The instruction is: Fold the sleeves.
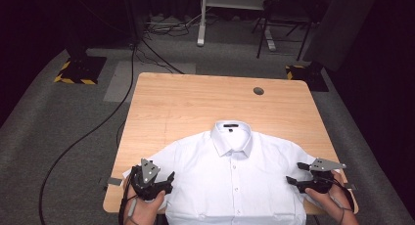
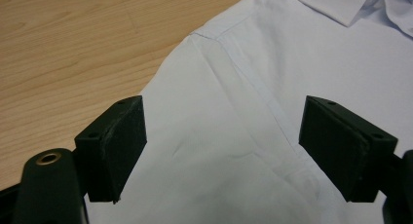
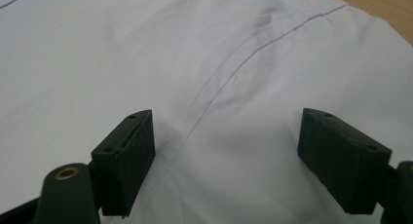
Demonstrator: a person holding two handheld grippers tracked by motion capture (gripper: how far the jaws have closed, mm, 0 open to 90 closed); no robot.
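High view, both jaws wide (empty), over shirt (image 1: 235, 176)

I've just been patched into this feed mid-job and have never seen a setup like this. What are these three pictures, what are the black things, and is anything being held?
There is no robot arm here. A person at the near edge holds a hand-held left gripper and right gripper, each with two black fingers.

The high view looks down from above the person's side. The other two pictures come from cameras riding on each gripper, looking out between its own fingers.

On the wooden table lies a white shirt, front up, buttoned, collar away from the person. The left gripper is over the shirt's shoulder seam near the sleeve; the right gripper is over the opposite shoulder.

Nothing is held: both grippers' fingers stand wide apart with flat cloth between them, not pinched.
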